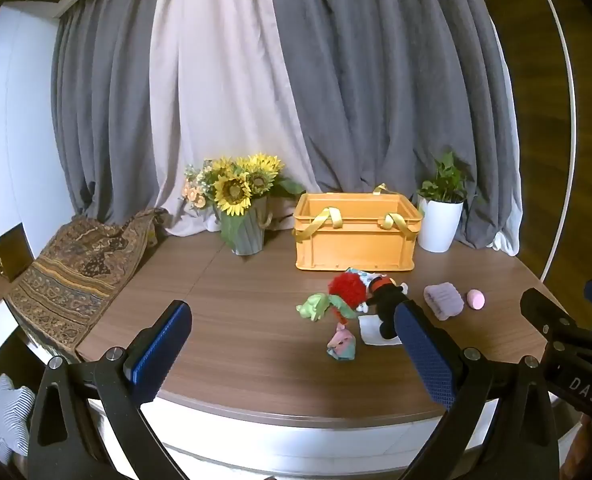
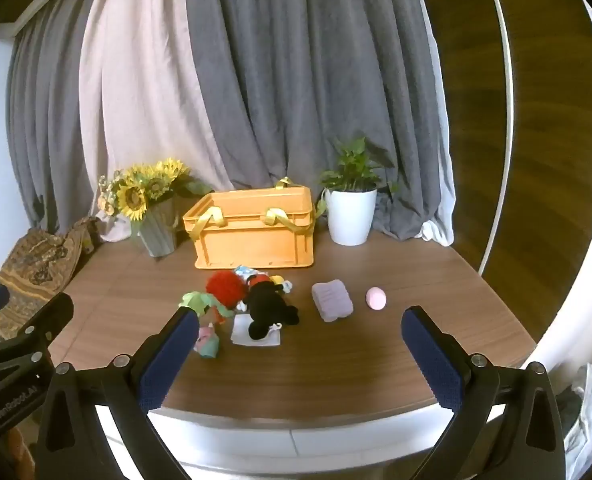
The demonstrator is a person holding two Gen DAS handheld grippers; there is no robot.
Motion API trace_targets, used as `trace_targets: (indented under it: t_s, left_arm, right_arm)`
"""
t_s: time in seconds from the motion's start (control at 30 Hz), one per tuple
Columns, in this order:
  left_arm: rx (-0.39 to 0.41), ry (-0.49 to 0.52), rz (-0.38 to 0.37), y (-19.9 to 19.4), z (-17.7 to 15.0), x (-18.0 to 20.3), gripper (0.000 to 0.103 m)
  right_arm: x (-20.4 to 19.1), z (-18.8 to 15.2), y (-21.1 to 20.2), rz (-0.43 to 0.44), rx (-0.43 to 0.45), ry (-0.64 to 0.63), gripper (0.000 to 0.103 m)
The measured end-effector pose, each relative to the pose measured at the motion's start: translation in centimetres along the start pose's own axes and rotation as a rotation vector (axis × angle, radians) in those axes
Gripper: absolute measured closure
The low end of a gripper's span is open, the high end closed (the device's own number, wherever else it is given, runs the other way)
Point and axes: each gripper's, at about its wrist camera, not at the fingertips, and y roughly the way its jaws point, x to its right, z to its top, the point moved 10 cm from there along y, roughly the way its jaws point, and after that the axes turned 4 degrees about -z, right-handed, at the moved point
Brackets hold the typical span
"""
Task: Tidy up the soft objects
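Nothing looks sorted yet: the orange crate (image 2: 253, 234) with yellow strap handles stands at the back of the wooden table (image 2: 436, 280), and no toy shows inside it from these low views, though its floor is hidden. The soft things all lie on the tabletop in front of it: a red pompom toy (image 2: 225, 287), a black plush (image 2: 265, 312) lying partly on a white cloth (image 2: 255, 336), a green plush (image 2: 195, 301), a small pink-and-teal toy (image 2: 207, 343), and, apart to the right, a folded lilac towel (image 2: 332, 301) and a pink ball (image 2: 376, 298). The left gripper (image 1: 291, 354) and the right gripper (image 2: 300, 354) both hang over the near table edge with jaws spread wide and empty, so I judge the whole job is left. Beside the crate stand a sunflower vase (image 2: 157, 226) and a potted plant (image 2: 352, 216), close enough to be knocked; the clustered toys overlap, which may make single picks awkward
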Motion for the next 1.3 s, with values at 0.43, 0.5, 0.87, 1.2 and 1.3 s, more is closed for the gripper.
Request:
trace_targets:
  t_s: [0.43,0.5,0.87,1.2,1.3]
  left_arm:
    - [0.007,-0.009,-0.017,-1.0,0.9,0.6,0.0]
    - [0.007,-0.012,-0.01,-1.0,1.5,0.8,0.0]
    - [0.012,-0.01,-0.008,-0.8,1.5,1.4,0.0]
    - [0.011,-0.016,-0.012,-0.6,1.5,1.3,0.0]
    - [0.009,-0.016,-0.015,-0.5,1.3,1.3,0.0]
  right_arm:
    - [0.7,0.1,-1.0,-0.002,0.012,0.001,0.0]
    - [0.7,0.0,-0.9,-0.002,0.015,0.002,0.0]
    - [1.5,0.4,-1.1,-0.003,0.016,0.007,0.0]
    - [1.9,1.1,-0.8,-0.004,0.017,0.017,0.0]
    - [1.9,1.0,-0.7,-0.005,0.019,0.016,0.0]
